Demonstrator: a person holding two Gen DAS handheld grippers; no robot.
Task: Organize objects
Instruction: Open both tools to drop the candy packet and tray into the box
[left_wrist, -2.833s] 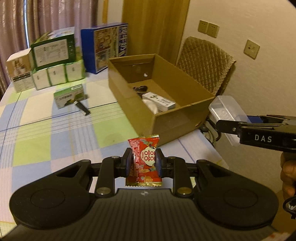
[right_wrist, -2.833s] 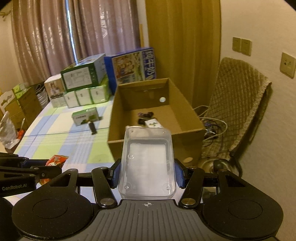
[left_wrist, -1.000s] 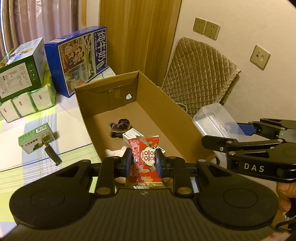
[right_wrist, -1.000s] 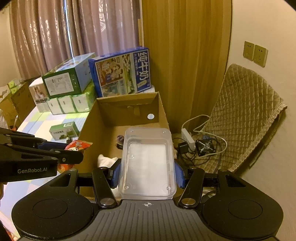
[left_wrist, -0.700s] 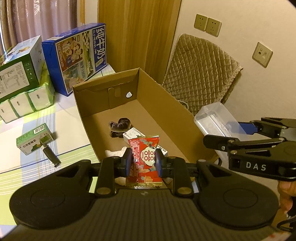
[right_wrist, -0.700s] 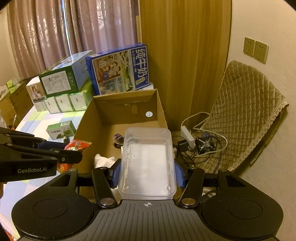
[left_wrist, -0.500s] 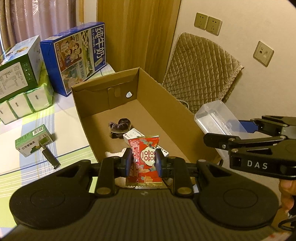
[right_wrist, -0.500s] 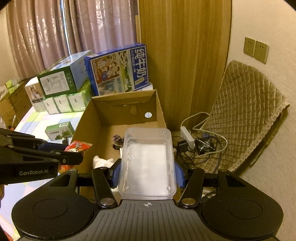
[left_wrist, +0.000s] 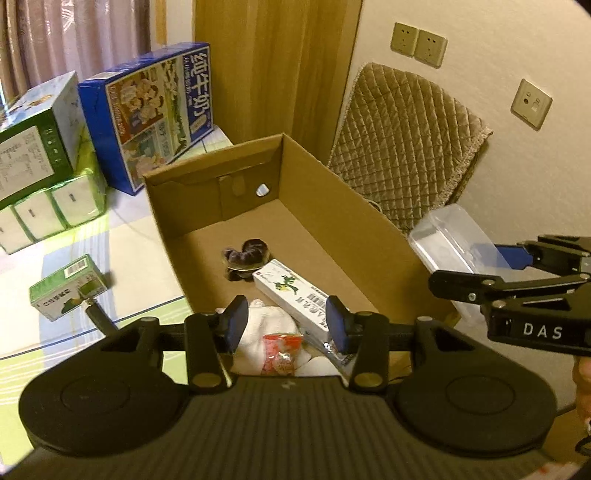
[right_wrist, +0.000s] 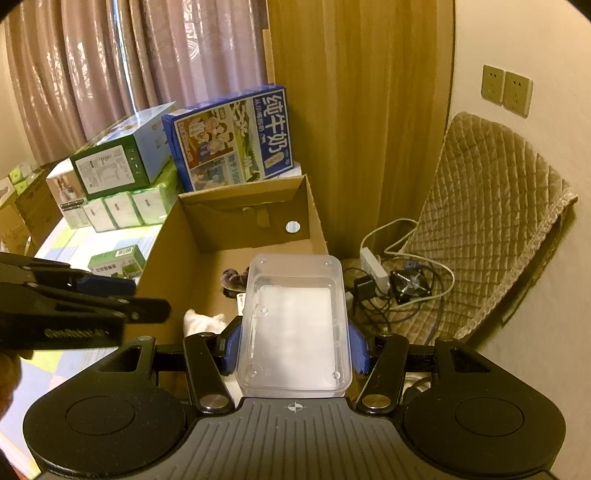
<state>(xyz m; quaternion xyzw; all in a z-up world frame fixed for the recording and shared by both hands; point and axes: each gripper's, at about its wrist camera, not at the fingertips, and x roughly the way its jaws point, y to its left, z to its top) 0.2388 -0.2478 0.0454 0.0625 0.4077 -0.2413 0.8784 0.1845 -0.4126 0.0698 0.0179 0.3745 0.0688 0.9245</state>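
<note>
Left wrist view, starting at the far left: a small green carton (left_wrist: 68, 287) lies on the checked counter (left_wrist: 122, 236), well apart from the cardboard box (left_wrist: 354, 206). Next over, the left gripper (left_wrist: 284, 325) hangs above the near end of that box with its jaws spread wide and nothing between them. Directly below the gap, the red snack packet (left_wrist: 280, 353) lies inside the box on a white cloth (left_wrist: 264, 326), with a long white carton (left_wrist: 295, 291) just beside it and a dark bundle (left_wrist: 245, 254) farther in. Further right, past the box's right wall, the right gripper (left_wrist: 517, 273) carries the clear plastic container (left_wrist: 448, 240) outside the box.

Right wrist view confirms it: the right gripper (right_wrist: 293, 349) has its jaws clenched on the container (right_wrist: 295, 325) across its short sides, the long axis pointing forward along the fingers. The box floor lies ahead and to the left of the container, the right wall roughly beneath it. Judging from this, the right hand is the one to carry the container leftward over the wall, then release
</note>
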